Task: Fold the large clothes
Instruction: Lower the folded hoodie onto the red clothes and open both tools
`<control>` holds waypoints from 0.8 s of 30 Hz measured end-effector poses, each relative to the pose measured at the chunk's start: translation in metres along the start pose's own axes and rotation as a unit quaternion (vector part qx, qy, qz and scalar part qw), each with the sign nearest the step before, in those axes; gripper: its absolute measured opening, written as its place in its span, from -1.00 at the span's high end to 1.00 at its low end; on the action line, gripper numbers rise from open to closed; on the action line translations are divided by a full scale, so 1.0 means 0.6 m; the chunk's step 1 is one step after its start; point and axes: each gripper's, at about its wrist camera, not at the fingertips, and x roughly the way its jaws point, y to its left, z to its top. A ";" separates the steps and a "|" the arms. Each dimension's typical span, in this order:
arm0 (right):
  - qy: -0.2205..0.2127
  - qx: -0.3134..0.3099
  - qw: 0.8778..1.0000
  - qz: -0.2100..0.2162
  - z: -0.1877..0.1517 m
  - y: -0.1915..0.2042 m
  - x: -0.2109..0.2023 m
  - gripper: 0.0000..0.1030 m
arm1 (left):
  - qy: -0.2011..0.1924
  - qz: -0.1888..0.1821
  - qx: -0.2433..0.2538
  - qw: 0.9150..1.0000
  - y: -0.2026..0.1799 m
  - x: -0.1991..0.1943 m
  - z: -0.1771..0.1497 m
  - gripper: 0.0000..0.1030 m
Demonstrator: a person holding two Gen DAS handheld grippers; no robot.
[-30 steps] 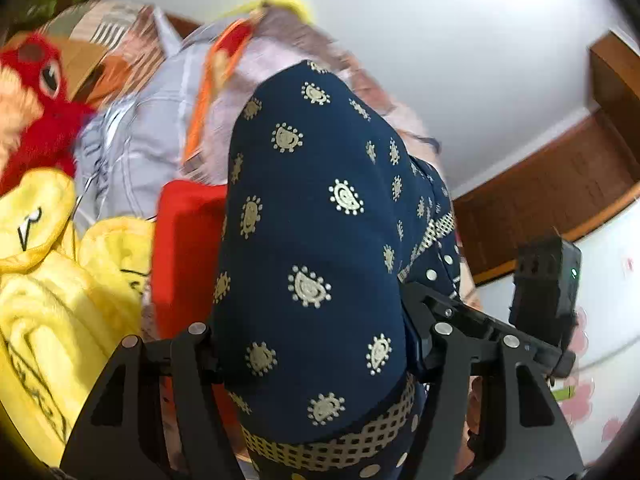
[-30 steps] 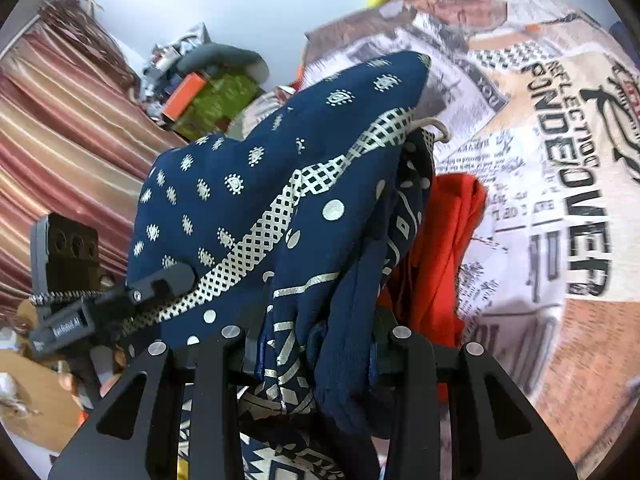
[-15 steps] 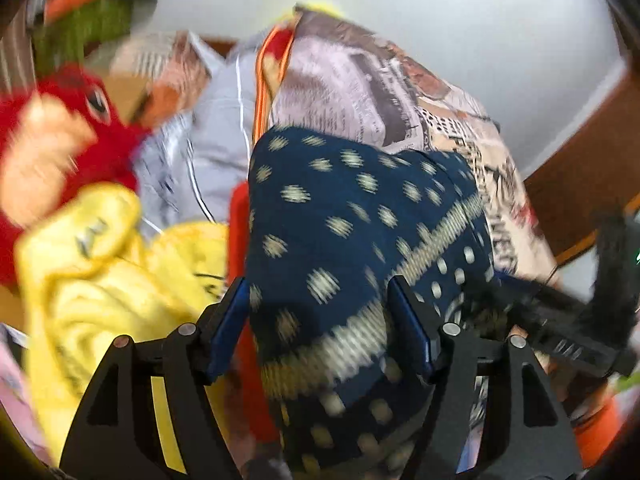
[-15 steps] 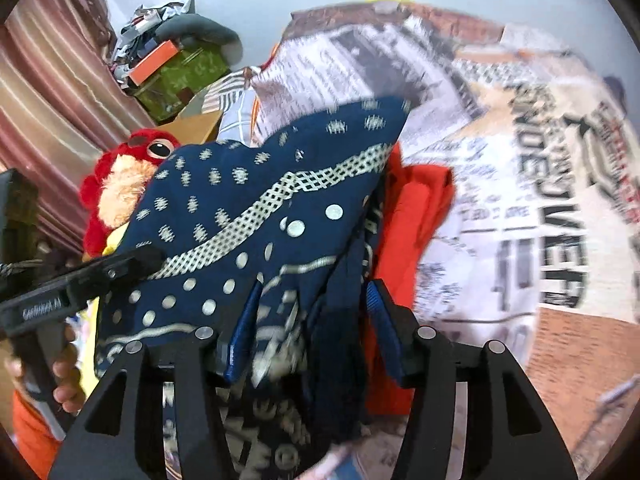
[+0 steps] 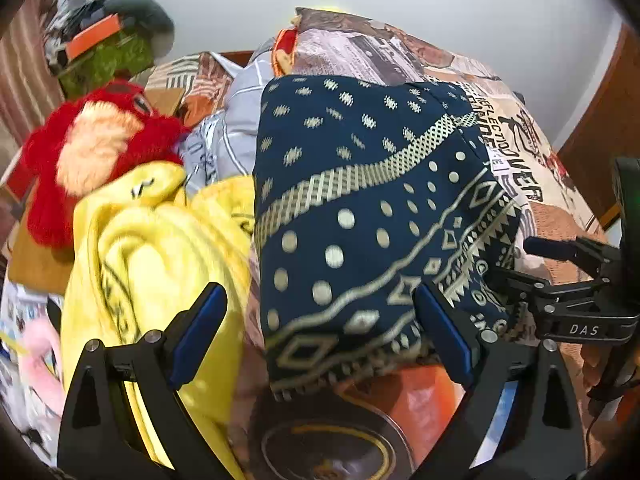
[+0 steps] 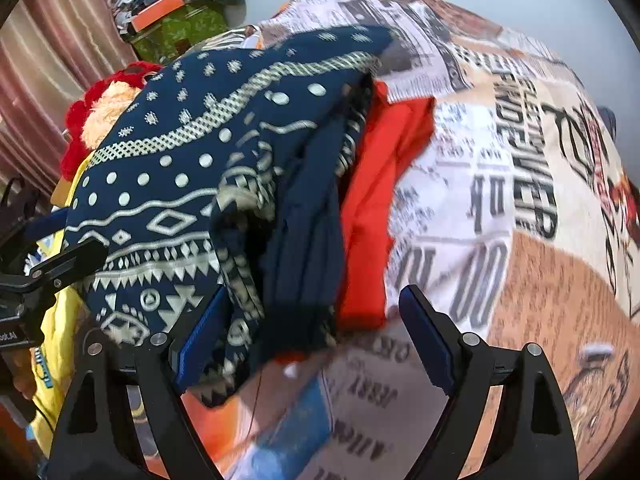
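Note:
A folded navy garment (image 5: 360, 208) with cream dots and bands lies on top of a red garment (image 6: 384, 184) on the bed. My left gripper (image 5: 316, 304) straddles its near edge; the jaws are opening and the blue pads (image 5: 204, 320) stand off the cloth. At the garment's other corner my right gripper (image 6: 314, 300) is opening too. Dark folds (image 6: 296, 240) hang between its pads and brush the left one, unpinched. Each gripper shows in the other's view: the right gripper (image 5: 520, 264) at the right edge, the left gripper (image 6: 60, 236) at the left edge.
A newspaper-print bedspread (image 6: 500, 200) runs to the right. A crumpled yellow garment (image 5: 152, 248), a red plush toy (image 5: 92, 148) and a grey striped cloth (image 5: 236, 128) crowd the left. A green and orange bundle (image 5: 108, 48) sits by the curtain. Wooden furniture (image 5: 600, 120) stands far right.
Both grippers held the navy garment up a second ago. Both have widened their jaws and let go, and the garment has come down onto the red one. Both views have tipped downward.

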 end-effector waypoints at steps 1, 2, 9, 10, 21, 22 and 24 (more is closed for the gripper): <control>-0.001 0.003 1.000 0.000 -0.003 -0.004 -0.005 -0.63 | -0.001 -0.002 -0.004 1.000 0.000 -0.005 -0.004 -0.85; -0.002 0.006 1.000 -0.002 -0.006 -0.008 -0.012 -0.64 | 0.001 -0.003 -0.005 1.000 -0.003 -0.012 -0.010 -0.85; -0.024 0.000 1.000 -0.002 -0.033 0.000 -0.110 -0.63 | -0.020 0.041 0.039 0.998 -0.047 -0.096 -0.038 -0.85; -0.031 -0.003 1.000 0.000 -0.036 0.005 -0.127 -0.63 | -0.027 0.042 0.038 0.998 -0.051 -0.111 -0.040 -0.85; -0.201 -0.019 0.979 0.041 -0.081 0.069 -0.409 -0.64 | -0.199 0.007 0.009 0.980 -0.098 -0.412 -0.065 -0.85; -0.216 -0.021 0.975 0.045 -0.088 0.075 -0.431 -0.64 | -0.219 0.003 0.012 0.976 -0.107 -0.446 -0.074 -0.85; -0.253 -0.023 0.966 0.056 -0.108 0.090 -0.484 -0.64 | -0.253 -0.004 0.017 0.967 -0.119 -0.496 -0.090 -0.85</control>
